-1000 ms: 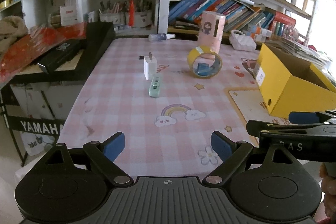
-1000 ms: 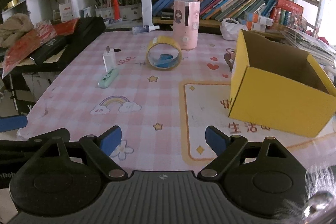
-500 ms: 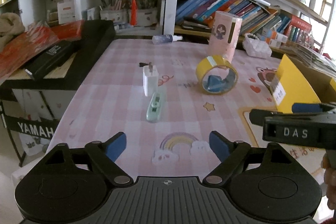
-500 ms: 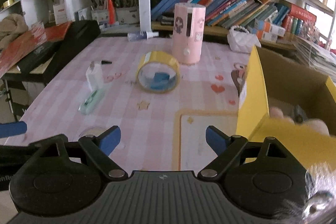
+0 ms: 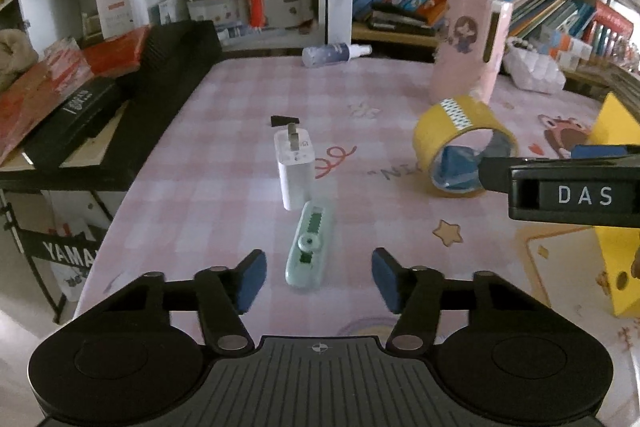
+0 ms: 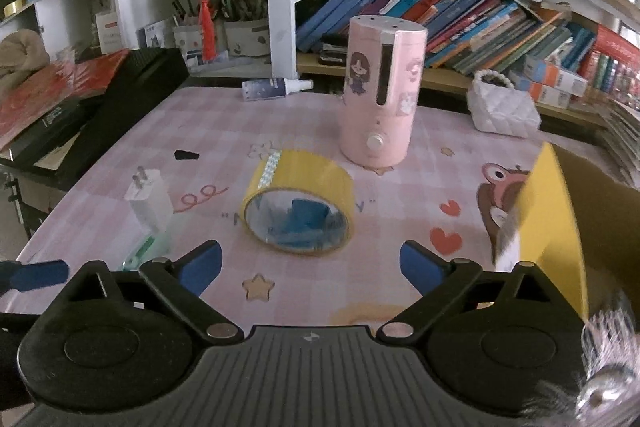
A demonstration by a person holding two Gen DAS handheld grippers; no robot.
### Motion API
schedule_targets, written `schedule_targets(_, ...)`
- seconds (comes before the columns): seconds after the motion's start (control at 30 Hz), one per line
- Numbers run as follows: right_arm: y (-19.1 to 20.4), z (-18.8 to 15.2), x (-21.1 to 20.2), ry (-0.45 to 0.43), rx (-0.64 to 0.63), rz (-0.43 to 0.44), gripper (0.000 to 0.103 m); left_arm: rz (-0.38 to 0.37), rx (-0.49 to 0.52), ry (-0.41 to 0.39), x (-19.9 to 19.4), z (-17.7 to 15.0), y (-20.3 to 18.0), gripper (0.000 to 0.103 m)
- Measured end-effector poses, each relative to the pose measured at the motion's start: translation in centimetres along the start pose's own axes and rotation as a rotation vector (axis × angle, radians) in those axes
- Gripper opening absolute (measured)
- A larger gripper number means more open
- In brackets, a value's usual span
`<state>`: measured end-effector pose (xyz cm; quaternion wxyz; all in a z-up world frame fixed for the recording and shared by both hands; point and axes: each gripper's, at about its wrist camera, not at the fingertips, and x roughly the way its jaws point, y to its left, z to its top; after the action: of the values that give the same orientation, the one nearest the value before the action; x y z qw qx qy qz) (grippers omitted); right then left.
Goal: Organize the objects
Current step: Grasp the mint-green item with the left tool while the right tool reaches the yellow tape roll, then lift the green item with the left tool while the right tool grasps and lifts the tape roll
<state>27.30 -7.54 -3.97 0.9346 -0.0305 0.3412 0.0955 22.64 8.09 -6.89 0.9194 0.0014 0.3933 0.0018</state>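
The left gripper [image 5: 318, 281] hung low over the pink checked tablecloth [image 5: 224, 187], its 2 blue pads closing in but with clear gaps on either side of what lay between them. That was a pale green correction tape dispenser [image 5: 307, 245], flat on the cloth, its near end just in between the fingertips and its far end running away toward a white plug adapter [image 5: 295, 169]. The adapter stood just beyond the dispenser, nearly touching it, prongs pointing up and back. Nothing was gripped yet.

The right gripper [image 6: 310, 265] was spreading wider and held nothing. Straight ahead of it, a little past the fingertips and roughly centred between them, a yellow tape roll [image 6: 299, 205] stood on its edge with its open side toward the gripper and something blue showing inside. Behind the roll stood a pink cylinder [image 6: 380, 95] with a cartoon girl on it, upright. To the right, close beside the right finger, rose the wall of a yellow cardboard box [image 6: 554, 227], open at the top.

From the left side, the right gripper's arm crossed the view at the right edge, near the roll. A small spray bottle [image 5: 334, 54] lay on its side at the far edge of the table.
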Motion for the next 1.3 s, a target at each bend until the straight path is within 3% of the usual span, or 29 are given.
schedule_targets(0.1, 0.1, 0.5, 1.5, 0.003, -0.009, 0.013, 0.100, -0.010, -0.004, 0.034, 1.8, 0.6, 0.2, 0.036)
schedule_targets(0.33, 0.7, 1.1, 4.8, 0.033, -0.029, 0.032, 0.103, 0.013, 0.002, 0.075, 4.1, 1.0, 0.6, 0.031)
schedule_targets(0.43, 1.1, 1.2, 6.1, 0.040, -0.044, 0.027, 0.103, 0.012, 0.015, 0.071, 4.2, 0.9, 0.6, 0.024)
schedule_targets(0.77, 1.6, 0.5, 10.0, 0.059, -0.071, -0.054, 0.101, -0.038, -0.023, 0.062, 2.8, 0.9, 0.9, 0.023)
schedule_targets(0.9, 1.7, 0.8, 8.8, 0.018, -0.145, -0.034, 0.095, -0.054, -0.017, 0.034, 1.4, 0.8, 0.8, 0.023)
schedule_targets(1.03, 1.3, 1.2, 7.2, 0.070, -0.154, 0.027, 0.094, -0.069, -0.009, 0.009, -0.1, 0.5, 0.6, 0.023)
schedule_targets(1.1, 0.2, 1.7, 6.4, 0.171, -0.039, 0.108, 0.094, -0.077, -0.004, -0.002, -0.8, 0.2, 0.5, 0.023)
schedule_targets(1.2, -3.2, 1.4, 6.3, 0.373, 0.346, 0.271, 0.094, -0.086, -0.007, -0.008, -1.6, -0.2, 0.6, 0.023)
schedule_targets(1.3, -3.7, 0.8, 5.3, 0.385, 0.377, 0.232, 0.094, -0.092, -0.009, -0.020, -2.6, -0.7, 0.7, 0.023)
